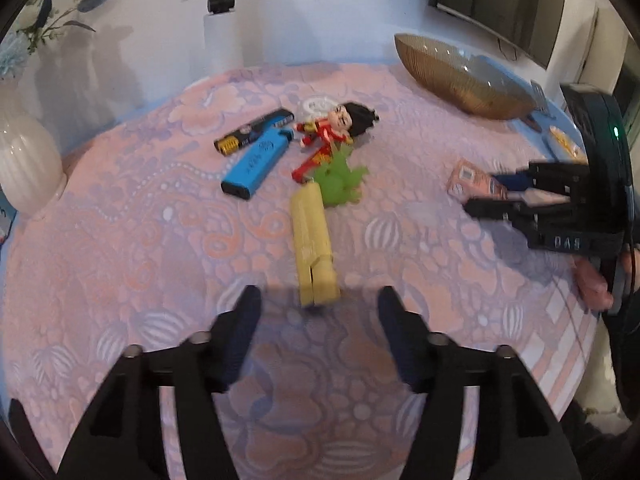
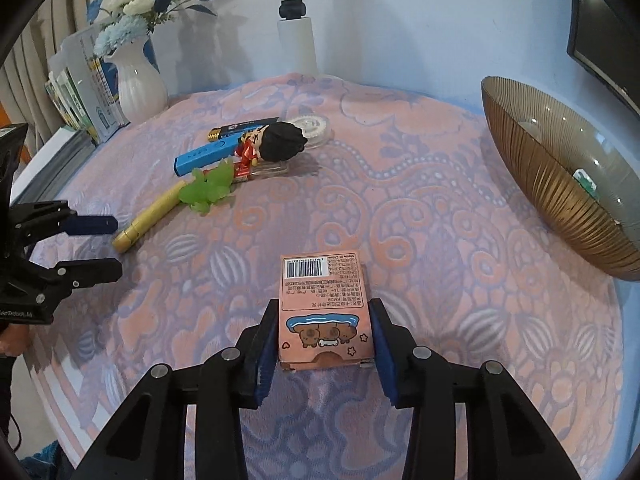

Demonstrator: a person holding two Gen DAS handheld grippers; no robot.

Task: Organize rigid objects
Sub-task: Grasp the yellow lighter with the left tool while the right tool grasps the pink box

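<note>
Right gripper (image 2: 325,334) is pinching the pink box (image 2: 325,312) low-center by its near end only, so it could pivot loose heading for the bowl (image 2: 532,184) at right, while the left gripper (image 1: 318,306) is spread empty.

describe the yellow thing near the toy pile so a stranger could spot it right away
On the pink patterned cloth, find the toy cluster around the doll. The yellow tube lies flat, running from the green toy toward the open left gripper. It is the only long, pale yellow piece there.

Matt printed cardboard box (image 2: 325,312), plush embossed tablecloth (image 2: 400,208), glossy ribbed glass bowl (image 2: 560,184), glazed ceramic vase (image 2: 138,80).
</note>
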